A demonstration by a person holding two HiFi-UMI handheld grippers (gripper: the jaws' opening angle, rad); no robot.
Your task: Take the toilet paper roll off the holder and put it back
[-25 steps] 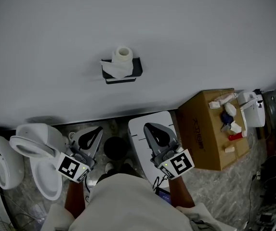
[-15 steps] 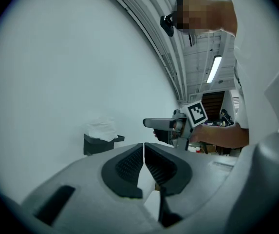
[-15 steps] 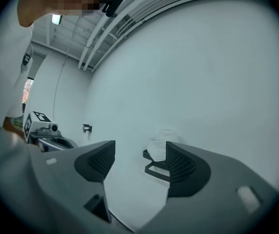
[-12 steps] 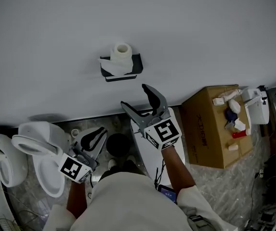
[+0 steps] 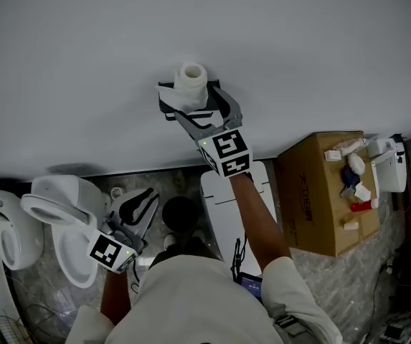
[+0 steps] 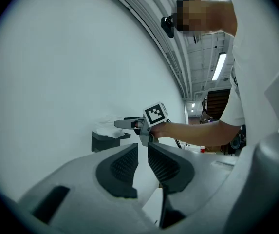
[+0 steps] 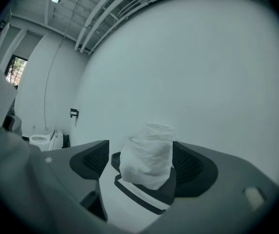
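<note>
As right gripper (image 7: 141, 164) fingers (image 7: 91, 162), just opened wide, flank the roll (image 5: 191, 77), clearance shows.

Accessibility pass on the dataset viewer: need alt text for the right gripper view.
A white toilet paper roll stands upright on a black wall-mounted holder, between the dark grey jaws of the right gripper, which have just been opening and stand wide apart. Plain white wall behind.
</note>
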